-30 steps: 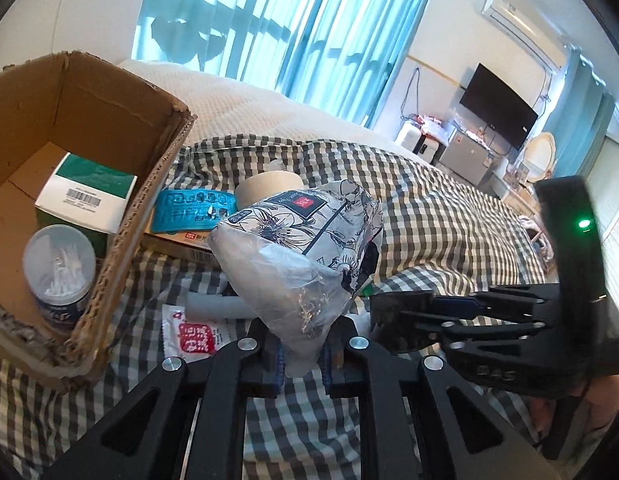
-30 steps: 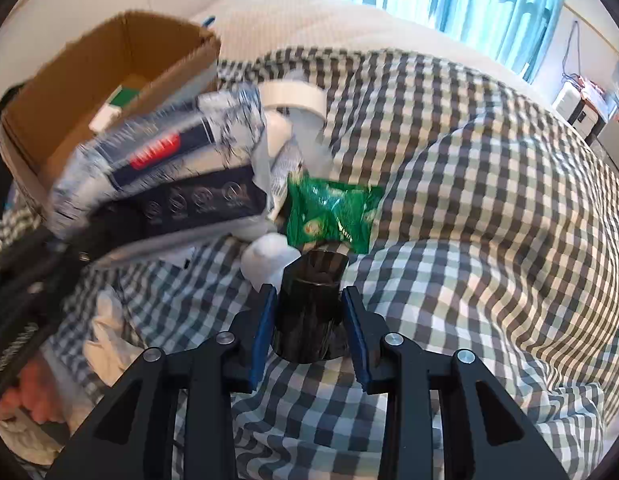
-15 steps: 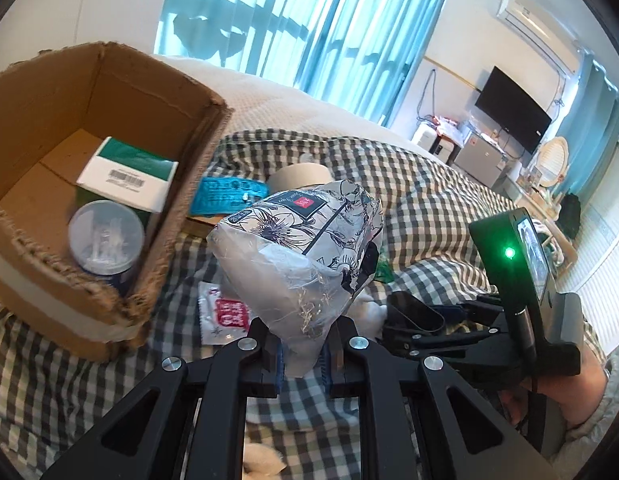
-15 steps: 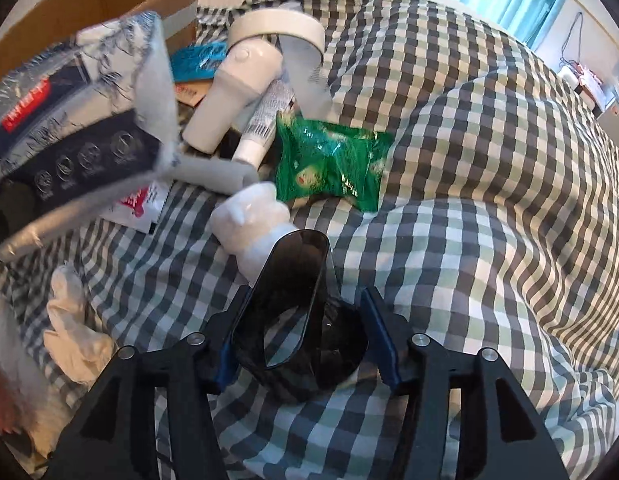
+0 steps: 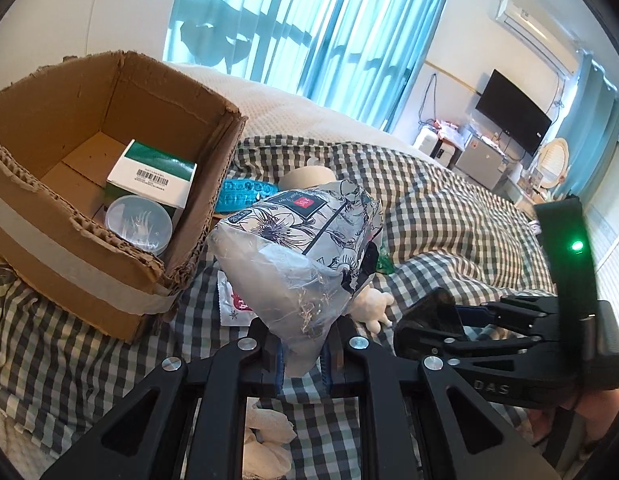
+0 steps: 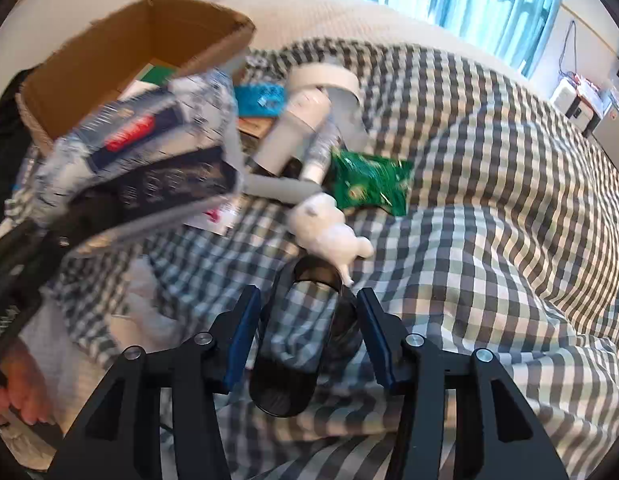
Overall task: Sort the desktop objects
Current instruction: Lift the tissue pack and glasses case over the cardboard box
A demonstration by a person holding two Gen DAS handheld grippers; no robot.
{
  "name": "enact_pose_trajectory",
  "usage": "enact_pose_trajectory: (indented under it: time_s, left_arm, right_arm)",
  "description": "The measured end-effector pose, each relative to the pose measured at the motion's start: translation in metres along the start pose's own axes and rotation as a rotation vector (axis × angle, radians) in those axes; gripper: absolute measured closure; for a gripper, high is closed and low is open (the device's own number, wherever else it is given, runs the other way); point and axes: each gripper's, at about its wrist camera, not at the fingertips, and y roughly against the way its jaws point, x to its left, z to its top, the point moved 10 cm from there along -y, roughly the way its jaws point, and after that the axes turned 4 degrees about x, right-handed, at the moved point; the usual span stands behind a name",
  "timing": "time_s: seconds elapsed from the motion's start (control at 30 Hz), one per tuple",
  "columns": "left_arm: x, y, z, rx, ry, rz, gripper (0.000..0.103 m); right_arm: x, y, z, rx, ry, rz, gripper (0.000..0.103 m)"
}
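Two grippers carry finds beside the cardboard box (image 5: 109, 184) on the checked bedspread (image 6: 489, 184).
The left gripper (image 5: 301, 354) pinches the crinkled plastic end of a floral tissue pack (image 5: 297, 248), just right of the box. The right gripper (image 6: 307, 330), jaws closing, straddles a glossy dark cup (image 6: 297, 344), pads not yet pressing.

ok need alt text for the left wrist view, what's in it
The left gripper is shut on the end of a floral tissue pack, held up beside an open cardboard box containing a green-and-white carton and a clear tub, all above a checked blanket.
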Motion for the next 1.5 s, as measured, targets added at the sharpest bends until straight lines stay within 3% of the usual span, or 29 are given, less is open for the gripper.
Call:
enact_pose_trajectory:
  time_s: [0.03, 0.07, 0.47, 0.7, 0.9, 0.97, 1.03, 1.2, 1.3, 1.37, 1.5]
  left_arm:
    - [-0.001, 0.002, 0.0, -0.003, -0.002, -0.003, 0.09]
    - [-0.001, 0.006, 0.002, -0.011, -0.002, -0.006, 0.09]
    - [0.006, 0.019, 0.012, -0.037, 0.012, -0.021, 0.09]
    - [0.009, 0.026, 0.026, -0.072, 0.014, -0.033, 0.09]
    - [0.009, 0.044, 0.056, -0.139, -0.004, -0.041, 0.09]
    - [0.013, 0.051, 0.069, -0.161, -0.008, -0.044, 0.09]
    - [0.019, 0.058, 0.085, -0.18, -0.013, -0.042, 0.09]
    - [0.051, 0.08, 0.124, -0.25, -0.013, 0.015, 0.09]
    - [0.074, 0.083, 0.127, -0.255, 0.004, 0.044, 0.09]
    - [0.086, 0.077, 0.121, -0.244, 0.022, 0.043, 0.09]
    - [0.101, 0.062, 0.099, -0.218, 0.046, 0.045, 0.09]
  right_arm:
    - [0.002, 0.009, 0.003, -0.026, 0.007, -0.008, 0.062]
    - [0.004, 0.014, 0.007, -0.041, 0.009, -0.006, 0.075]
    - [0.01, 0.022, 0.007, -0.087, -0.004, 0.021, 0.078]
    - [0.028, 0.057, 0.025, -0.167, 0.012, 0.068, 0.079]
    - [0.05, 0.093, 0.056, -0.249, 0.06, 0.094, 0.081]
    - [0.06, 0.107, 0.07, -0.283, 0.079, 0.106, 0.091]
    - [0.069, 0.116, 0.084, -0.304, 0.099, 0.123, 0.091]
    - [0.099, 0.123, 0.121, -0.336, 0.173, 0.112, 0.09]
    - [0.103, 0.094, 0.113, -0.282, 0.175, 0.094, 0.081]
    - [0.098, 0.063, 0.096, -0.212, 0.162, 0.088, 0.067]
    - [0.09, -0.007, 0.049, -0.036, 0.13, 0.085, 0.066]
